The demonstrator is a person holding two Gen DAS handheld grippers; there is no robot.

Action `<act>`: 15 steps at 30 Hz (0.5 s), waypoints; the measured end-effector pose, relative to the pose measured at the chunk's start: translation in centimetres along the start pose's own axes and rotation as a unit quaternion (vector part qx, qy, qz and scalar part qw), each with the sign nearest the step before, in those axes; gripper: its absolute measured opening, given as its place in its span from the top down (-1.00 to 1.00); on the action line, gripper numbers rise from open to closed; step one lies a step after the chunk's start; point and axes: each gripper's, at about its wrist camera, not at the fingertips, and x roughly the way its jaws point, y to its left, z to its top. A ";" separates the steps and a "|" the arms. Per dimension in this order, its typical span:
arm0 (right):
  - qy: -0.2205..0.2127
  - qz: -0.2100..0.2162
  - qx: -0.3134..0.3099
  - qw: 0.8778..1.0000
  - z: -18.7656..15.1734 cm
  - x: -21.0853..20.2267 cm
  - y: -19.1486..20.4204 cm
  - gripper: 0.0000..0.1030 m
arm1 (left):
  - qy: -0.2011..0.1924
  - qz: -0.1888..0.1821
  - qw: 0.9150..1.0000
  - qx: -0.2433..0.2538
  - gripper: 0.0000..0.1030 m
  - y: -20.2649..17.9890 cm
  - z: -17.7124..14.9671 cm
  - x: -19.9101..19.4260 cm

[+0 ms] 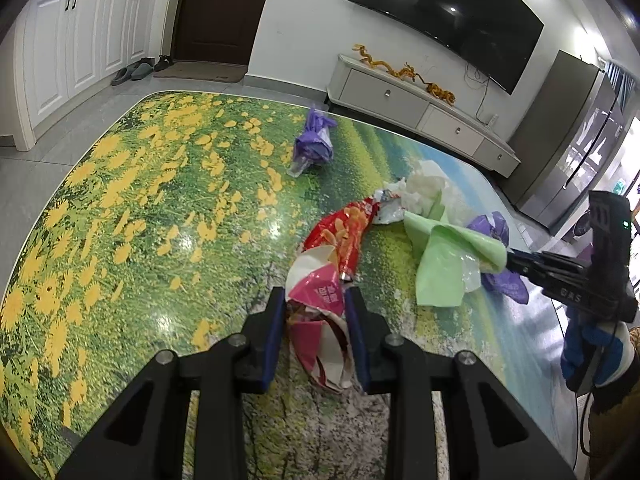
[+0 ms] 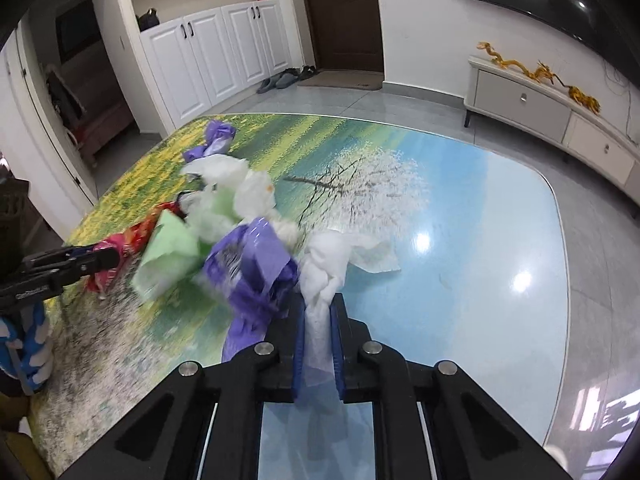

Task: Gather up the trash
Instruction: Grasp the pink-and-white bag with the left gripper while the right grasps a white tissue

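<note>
Left claw [image 1: 314, 304] gripping pink wrapper [image 1: 320, 292] (crumpled), right claw [image 2: 318, 312] pinching white tissue [image 2: 324, 276]

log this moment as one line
left gripper: shut on crumpled pink-white snack wrapper | right gripper: shut on white tissue

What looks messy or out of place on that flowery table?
Crumpled trash lies strewn over the table: a red snack bag, green plastic, a purple bag lying apart. The left gripper pinches a pink wrapper; the right gripper clamps a white tissue.
</note>
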 end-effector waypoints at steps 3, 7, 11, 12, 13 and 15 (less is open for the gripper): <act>-0.009 -0.006 0.010 1.000 -1.3 -1.9 0.1 0.78 | 0.005 -0.021 1.000 0.000 0.46 -0.6 -1.0 -0.5; -0.025 -0.017 0.031 0.999 -3.0 -5.4 -0.1 0.78 | 0.014 -0.040 0.999 0.010 0.47 -1.9 -2.6 -1.5; -0.048 -0.019 0.048 0.998 -4.6 -9.0 -0.1 0.78 | 0.013 -0.056 0.998 0.017 0.61 -2.9 -3.8 -3.2; -0.053 -0.019 0.050 0.997 -4.8 -9.8 0.0 0.78 | 0.011 -0.057 0.998 0.022 0.62 -3.2 -4.0 -3.7; -0.060 -0.018 0.052 0.997 -5.3 -10.8 0.2 0.78 | 0.007 -0.056 0.998 0.028 0.63 -3.6 -4.1 -4.3; -0.070 -0.019 0.053 0.996 -5.9 -12.2 0.6 0.78 | -0.001 -0.055 0.998 0.039 0.67 -4.2 -4.1 -5.4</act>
